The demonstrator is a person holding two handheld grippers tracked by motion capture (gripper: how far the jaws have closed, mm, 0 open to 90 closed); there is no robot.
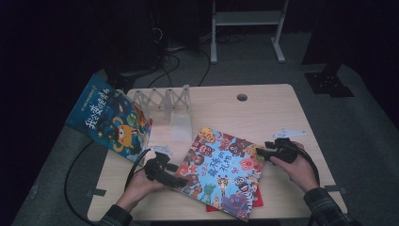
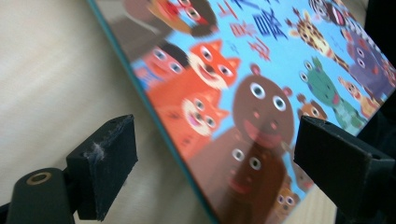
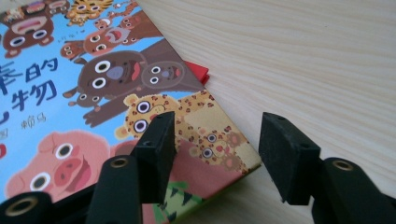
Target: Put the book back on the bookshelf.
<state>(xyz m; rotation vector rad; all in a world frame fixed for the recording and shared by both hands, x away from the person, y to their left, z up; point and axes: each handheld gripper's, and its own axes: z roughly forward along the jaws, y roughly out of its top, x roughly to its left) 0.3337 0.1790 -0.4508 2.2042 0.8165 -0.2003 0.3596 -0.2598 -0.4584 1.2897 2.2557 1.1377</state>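
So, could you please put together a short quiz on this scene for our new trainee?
1. True or false: the animal picture book lies flat on the table.
2. Which tongs reach the book's corner with the spotted leopards? A) left tongs B) right tongs
3. What stands at the table's far left, behind the flat book?

Key:
1. True.
2. B; the right gripper view shows that corner between its open jaws.
3. A dark blue picture book, propped by a white folding rack.

bare table (image 1: pixel 273 106) lies open right of the animal book (image 1: pixel 221 172); the folding rack (image 1: pixel 162 100) and blue book (image 1: pixel 110 117) crowd the left.
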